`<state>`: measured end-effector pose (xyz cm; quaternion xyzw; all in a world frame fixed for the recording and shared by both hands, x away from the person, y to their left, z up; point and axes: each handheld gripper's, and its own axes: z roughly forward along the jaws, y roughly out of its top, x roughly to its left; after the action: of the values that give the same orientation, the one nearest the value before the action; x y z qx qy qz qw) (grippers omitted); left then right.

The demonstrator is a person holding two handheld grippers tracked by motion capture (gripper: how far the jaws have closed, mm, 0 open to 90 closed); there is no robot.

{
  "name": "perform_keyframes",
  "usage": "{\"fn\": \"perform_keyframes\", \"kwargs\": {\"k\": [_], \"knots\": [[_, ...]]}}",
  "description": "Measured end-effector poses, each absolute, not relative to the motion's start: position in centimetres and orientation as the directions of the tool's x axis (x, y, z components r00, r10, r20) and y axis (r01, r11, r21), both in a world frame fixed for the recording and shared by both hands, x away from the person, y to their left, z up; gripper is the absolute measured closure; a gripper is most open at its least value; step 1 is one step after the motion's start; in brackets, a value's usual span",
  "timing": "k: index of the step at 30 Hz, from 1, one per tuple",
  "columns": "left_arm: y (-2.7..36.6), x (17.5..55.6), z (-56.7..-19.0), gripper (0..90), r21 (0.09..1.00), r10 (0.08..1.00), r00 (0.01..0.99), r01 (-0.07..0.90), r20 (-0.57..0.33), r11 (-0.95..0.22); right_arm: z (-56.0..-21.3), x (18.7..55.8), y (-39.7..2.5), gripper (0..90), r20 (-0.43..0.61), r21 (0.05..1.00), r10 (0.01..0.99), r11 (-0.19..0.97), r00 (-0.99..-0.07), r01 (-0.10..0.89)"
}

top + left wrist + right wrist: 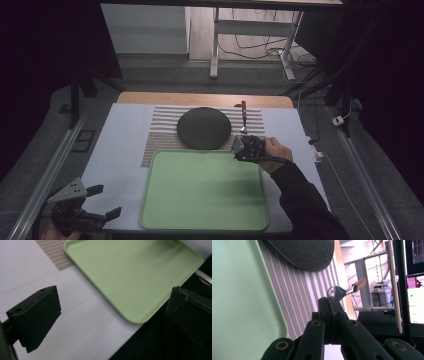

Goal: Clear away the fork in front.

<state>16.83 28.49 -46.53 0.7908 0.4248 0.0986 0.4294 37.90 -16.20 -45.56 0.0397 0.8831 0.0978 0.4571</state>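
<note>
1. The left gripper [100, 202] hovers at the table's near left corner, jaws spread wide apart with nothing between them; its hand is cut off by the lower edge of the high view.
2. One green tray [165, 210] lies bare at the near centre.
3. The right gripper [245, 142], just past the tray's far right corner, is pinched on one spoon [337, 292] at its bowl; the jaws hide the bowl's lower part.
4. One dark round mat [204, 127] sits on one striped placemat [160, 132], to the left of the spoon.
</note>
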Motion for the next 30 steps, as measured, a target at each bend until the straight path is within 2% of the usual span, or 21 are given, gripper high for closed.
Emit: {"fn": "perform_keyframes", "kwargs": {"k": [8, 17, 23, 30], "knots": [[27.5, 17.5, -46.1, 0.0, 0.784, 0.726, 0.666, 0.538, -0.171, -0.309, -43.9, 35.3, -16.4, 90.0, -0.742, 0.34, 0.241, 0.939, -0.625, -0.042], [26.0, 18.8, -45.9, 0.0, 0.785, 0.69, 0.709, 0.508, -0.147, -0.355, -41.8, 32.6, -16.6, 90.0, -0.619, 0.522, 0.334, 0.851, -0.711, -0.055], [24.8, 20.0, -45.6, 0.0, 0.799, 0.658, 0.737, 0.485, -0.154, -0.356, -41.2, 31.2, -17.0, 90.0, -0.531, 0.613, 0.347, 0.787, -0.773, -0.067], [23.1, 21.5, -45.0, 0.0, 0.801, 0.625, 0.769, 0.454, -0.13, -0.391, -40.7, 29.7, -17.7, 90.0, -0.442, 0.676, 0.327, 0.734, -0.835, -0.07]]}}
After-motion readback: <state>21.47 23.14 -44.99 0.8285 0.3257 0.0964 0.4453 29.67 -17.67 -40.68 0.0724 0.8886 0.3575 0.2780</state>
